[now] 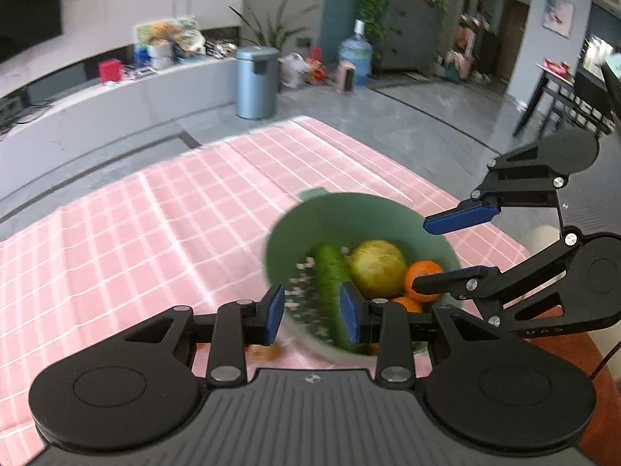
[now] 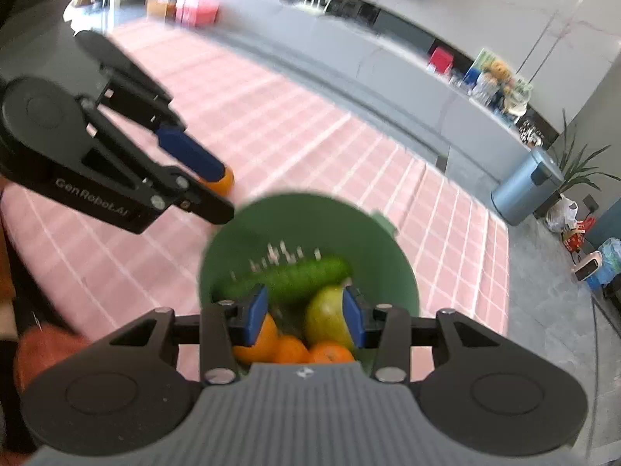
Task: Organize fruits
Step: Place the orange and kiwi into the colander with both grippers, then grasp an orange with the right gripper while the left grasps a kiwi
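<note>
A green colander bowl (image 1: 306, 225) stands on the pink checked tablecloth (image 1: 155, 225). It holds a cucumber (image 1: 330, 275), a yellow-green apple (image 1: 376, 268) and several oranges (image 1: 421, 272). My left gripper (image 1: 312, 310) is open, its fingers on either side of the bowl's near rim. My right gripper (image 1: 446, 248) is open over the bowl's right rim. In the right wrist view the bowl (image 2: 310, 217) lies below my open right gripper (image 2: 304, 316), with the cucumber (image 2: 295, 279), apple (image 2: 328, 318) and oranges (image 2: 295, 349) inside. The left gripper (image 2: 209, 190) shows at left, an orange (image 2: 223, 182) by its fingertips.
The cloth covers a table whose far edge (image 1: 302, 120) drops to a grey floor. A blue bin (image 1: 256, 81) and a long low cabinet (image 1: 116, 101) stand beyond. Something orange-red (image 2: 42, 349) lies at the lower left of the right wrist view.
</note>
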Tool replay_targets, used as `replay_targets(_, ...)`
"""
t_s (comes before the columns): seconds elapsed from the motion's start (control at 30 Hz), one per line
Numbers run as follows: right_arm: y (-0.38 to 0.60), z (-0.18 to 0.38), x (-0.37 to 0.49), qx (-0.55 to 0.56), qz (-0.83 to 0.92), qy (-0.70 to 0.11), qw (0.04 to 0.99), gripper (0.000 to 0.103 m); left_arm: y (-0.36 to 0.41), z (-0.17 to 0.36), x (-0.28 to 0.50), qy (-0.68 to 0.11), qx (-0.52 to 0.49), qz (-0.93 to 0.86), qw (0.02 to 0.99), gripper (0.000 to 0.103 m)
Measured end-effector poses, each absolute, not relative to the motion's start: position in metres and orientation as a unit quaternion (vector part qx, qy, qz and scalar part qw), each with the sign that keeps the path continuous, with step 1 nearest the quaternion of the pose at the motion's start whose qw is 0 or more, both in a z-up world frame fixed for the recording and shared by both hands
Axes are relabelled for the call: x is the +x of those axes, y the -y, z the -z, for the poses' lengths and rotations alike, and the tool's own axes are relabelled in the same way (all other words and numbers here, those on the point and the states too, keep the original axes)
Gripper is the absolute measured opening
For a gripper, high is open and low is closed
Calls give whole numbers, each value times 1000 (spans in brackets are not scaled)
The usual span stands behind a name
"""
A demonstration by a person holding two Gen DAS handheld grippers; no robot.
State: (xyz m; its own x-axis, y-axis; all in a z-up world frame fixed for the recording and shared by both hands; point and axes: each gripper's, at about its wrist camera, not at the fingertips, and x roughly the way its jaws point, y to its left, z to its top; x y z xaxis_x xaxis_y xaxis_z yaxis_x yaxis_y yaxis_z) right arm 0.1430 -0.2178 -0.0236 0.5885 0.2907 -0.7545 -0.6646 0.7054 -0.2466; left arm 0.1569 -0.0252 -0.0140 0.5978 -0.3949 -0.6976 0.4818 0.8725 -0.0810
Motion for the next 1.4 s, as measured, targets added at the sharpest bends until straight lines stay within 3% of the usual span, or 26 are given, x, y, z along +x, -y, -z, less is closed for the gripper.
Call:
replay_targets(0.67, 131, 48, 170, -212, -342, -334, 852, 40, -63, 46, 158, -384, 34, 169, 907, 41)
replay_targets(1.4, 46, 118, 248, -282, -381, -415, 776, 40, -104, 107, 199, -399, -12, 182, 899, 40)
